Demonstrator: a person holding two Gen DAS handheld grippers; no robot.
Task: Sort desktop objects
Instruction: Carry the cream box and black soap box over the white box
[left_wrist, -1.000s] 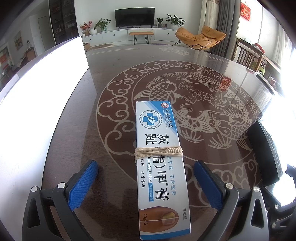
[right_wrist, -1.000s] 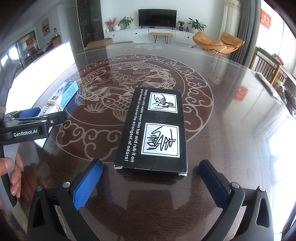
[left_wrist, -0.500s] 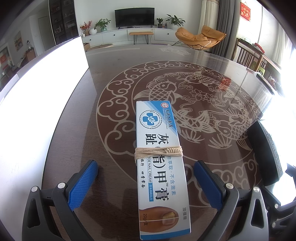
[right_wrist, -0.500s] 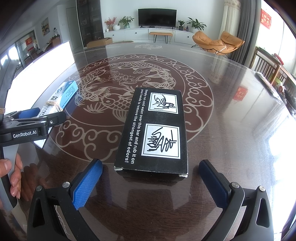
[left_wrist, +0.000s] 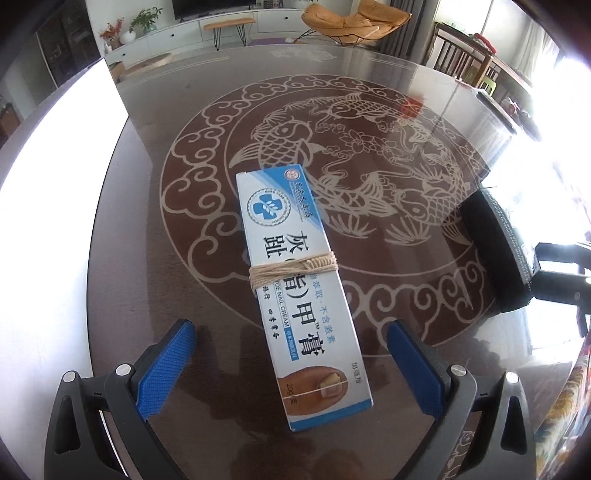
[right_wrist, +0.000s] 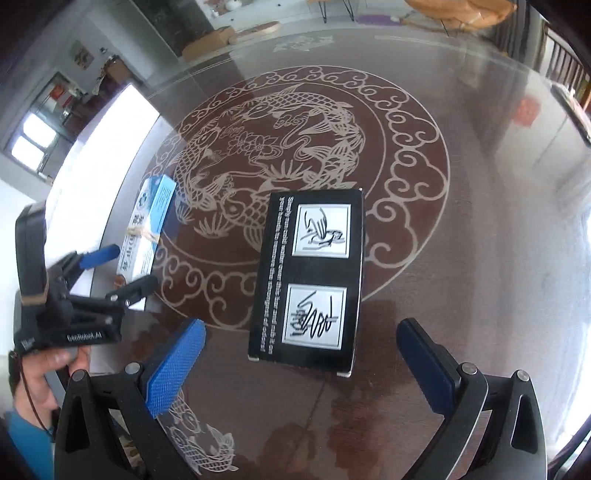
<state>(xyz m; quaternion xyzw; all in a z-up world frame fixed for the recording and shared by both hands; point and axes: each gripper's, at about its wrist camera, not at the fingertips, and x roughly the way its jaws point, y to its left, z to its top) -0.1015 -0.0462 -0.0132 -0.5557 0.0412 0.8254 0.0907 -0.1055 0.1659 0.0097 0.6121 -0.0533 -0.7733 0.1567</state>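
Two boxes: both lie flat on the table (left_wrist: 155, 229), well apart, one ahead of each of my grippers.
Left gripper (left_wrist: 291, 365): my fingers are spread wide and hold nothing; the blue pads (left_wrist: 164, 365) flank the near end of the cream box (left_wrist: 299, 291) without touching it.
Cream box: white and blue, slightly askew, near end between my left fingers, far end over the fish pattern (left_wrist: 332, 177); a band of twine (left_wrist: 293, 271) is wound round its middle.
Right gripper (right_wrist: 299, 369): fingers wide apart, empty; the black box (right_wrist: 308, 277) lies just ahead of the gap, clear of both pads.
Black box: long side running away from me, two white picture panels on top, its far end on the pattern's ring.
Around: a bright white panel (left_wrist: 55, 192) stands along the table's left edge, near the cream box.
In the way: from the right view, my left gripper (right_wrist: 110, 273) and the hand (right_wrist: 48, 373) holding it sit left of the black box; the table between the boxes is bare.
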